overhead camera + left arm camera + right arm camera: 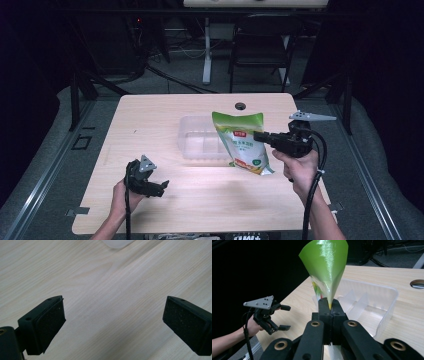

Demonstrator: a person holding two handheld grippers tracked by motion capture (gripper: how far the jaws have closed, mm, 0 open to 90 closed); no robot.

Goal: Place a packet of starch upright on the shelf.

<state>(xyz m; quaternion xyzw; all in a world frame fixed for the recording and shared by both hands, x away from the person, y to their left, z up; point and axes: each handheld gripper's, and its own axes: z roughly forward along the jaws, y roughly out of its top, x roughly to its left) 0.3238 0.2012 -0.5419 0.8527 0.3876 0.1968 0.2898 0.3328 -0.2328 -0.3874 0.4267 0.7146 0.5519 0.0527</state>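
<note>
The right gripper [259,135] has its jaws pressed together on the edge of a green pouch [243,142], holding it off the bench [150,120] toward the bench's right edge, the pouch hanging over the right end of a clear plastic tray [196,137] that sits mid-bench. It seems clear of the tray's rim, though overlap makes that hard to judge. The left gripper [162,186] is low near the front left corner, jaws spread with nothing between them.

The high view looks forward and down on the whole table [150,210] from above its near edge. The left gripper view faces the tabletop at close range. The right gripper view looks level across the table; it shares the clear bin [387,297] with the high view.
</note>
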